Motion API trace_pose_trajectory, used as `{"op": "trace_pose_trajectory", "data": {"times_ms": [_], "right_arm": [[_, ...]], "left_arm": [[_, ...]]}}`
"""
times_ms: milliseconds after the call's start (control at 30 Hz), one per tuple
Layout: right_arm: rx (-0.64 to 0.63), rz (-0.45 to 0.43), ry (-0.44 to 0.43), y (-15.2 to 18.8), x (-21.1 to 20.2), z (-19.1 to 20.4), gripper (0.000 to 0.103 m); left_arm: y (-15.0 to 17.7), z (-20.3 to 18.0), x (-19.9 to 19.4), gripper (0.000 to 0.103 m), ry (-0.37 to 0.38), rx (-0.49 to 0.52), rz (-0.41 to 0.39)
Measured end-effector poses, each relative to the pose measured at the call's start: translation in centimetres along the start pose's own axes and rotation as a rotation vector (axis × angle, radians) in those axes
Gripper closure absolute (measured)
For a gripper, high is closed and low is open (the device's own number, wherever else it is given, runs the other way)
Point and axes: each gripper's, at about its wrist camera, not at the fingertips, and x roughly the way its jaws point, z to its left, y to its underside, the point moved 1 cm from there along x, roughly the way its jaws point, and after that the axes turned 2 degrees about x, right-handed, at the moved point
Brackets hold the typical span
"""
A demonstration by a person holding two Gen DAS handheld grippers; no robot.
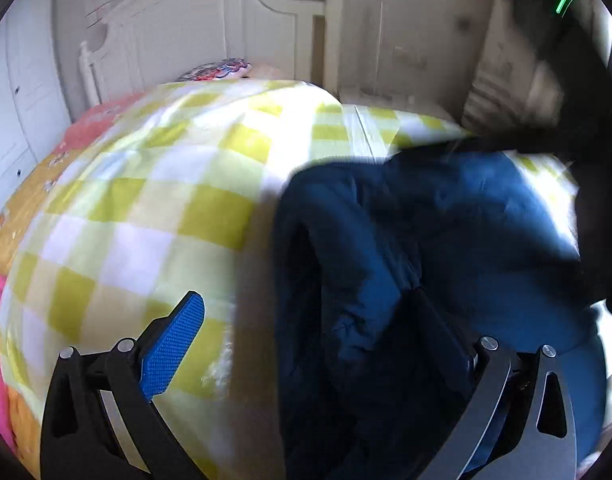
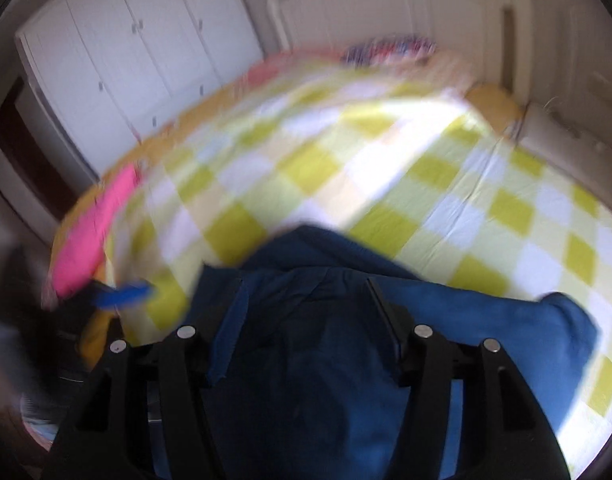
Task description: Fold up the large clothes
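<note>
Between my left gripper's [image 1: 317, 344] jaws hangs a thick fold of the blue garment [image 1: 405, 248]; the jaws stand wide apart, the blue pad [image 1: 172, 350] on one side clear of the cloth, so nothing is pinched there. Over on my right gripper [image 2: 306, 320], the jaws are apart too, with dark blue cloth bunched between them. Whether the pads press on it I can't tell; the picture is smeared.

Outward now: the garment lies heaped at the near edge of the bed [image 2: 445, 184], on the yellow-and-white checked cover, one lobe spreading toward the right edge. My guess is both grippers sit at this near hem because that's the end to lift and carry over for a fold.

A pink cloth [image 2: 94, 236] sits at the bed's left edge, well apart from the garment. At the far end, a patterned pillow [image 1: 218, 70] rests against the white headboard [image 1: 210, 28]. White wardrobe doors [image 2: 138, 56] stand beyond the left side.

No label, brand or writing is legible anywhere; blur hides any fine print.
</note>
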Motion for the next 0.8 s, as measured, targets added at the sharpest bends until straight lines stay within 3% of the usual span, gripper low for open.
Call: {"op": "trace_pose_trajectory", "data": {"times_ms": [33,100,133,233,267,300,333,400,433,500,567,733,800], "right_arm": [[-0.007,-0.060,0.013,0.3,-2.2,0.2,0.042],[-0.001,-0.124,0.037,1.1,-4.9,-0.3,0.029],[0.009,-0.147,0.089,2.0,-6.0,-0.7,0.026],[0.017,-0.090,0.237,4.3,-5.6,-2.7,0.025],[0.049,-0.012,0.231,5.7,-4.0,-3.7,0.025],[0.055,0.009,0.213,6.9,-3.2,-4.1,0.025],[0.039,-0.039,0.213,7.7,-3.5,-3.8,0.025],[0.077,-0.077,0.179,8.7,-5.2,-3.3,0.023],[0.121,-0.098,0.122,9.4,-6.5,-3.1,0.021],[0.165,-0.115,0.051,11.1,-8.5,-2.7,0.011],[0.203,-0.099,0.041,13.5,-9.9,-2.5,0.010],[0.401,-0.028,-0.128,20.2,-10.5,-4.0,0.003],[0.447,-0.019,-0.215,20.9,-9.5,-4.1,0.003]], "left_arm": [[0.2,0.4,0.0,0.004,0.014,-0.022,0.000],[0.7,0.7,-0.2,0.004,0.025,-0.048,-0.004],[1.1,0.7,-0.2,0.004,0.026,-0.054,-0.011],[2.0,1.2,-0.1,0.004,0.028,-0.080,-0.032],[2.2,1.3,0.0,0.004,0.034,-0.087,-0.032],[2.3,1.4,0.1,0.004,0.045,-0.092,-0.026],[2.2,1.5,0.2,0.004,0.055,-0.096,-0.019],[2.0,1.7,0.3,0.004,0.075,-0.099,-0.006],[2.0,2.0,0.3,0.004,0.089,-0.102,0.002],[1.9,2.6,0.4,0.004,0.138,-0.124,0.029],[2.1,3.4,0.4,0.004,0.186,-0.155,0.060],[3.6,4.3,0.3,0.004,0.381,-0.222,0.147],[4.3,4.7,1.1,0.004,0.465,-0.281,0.198]]}}
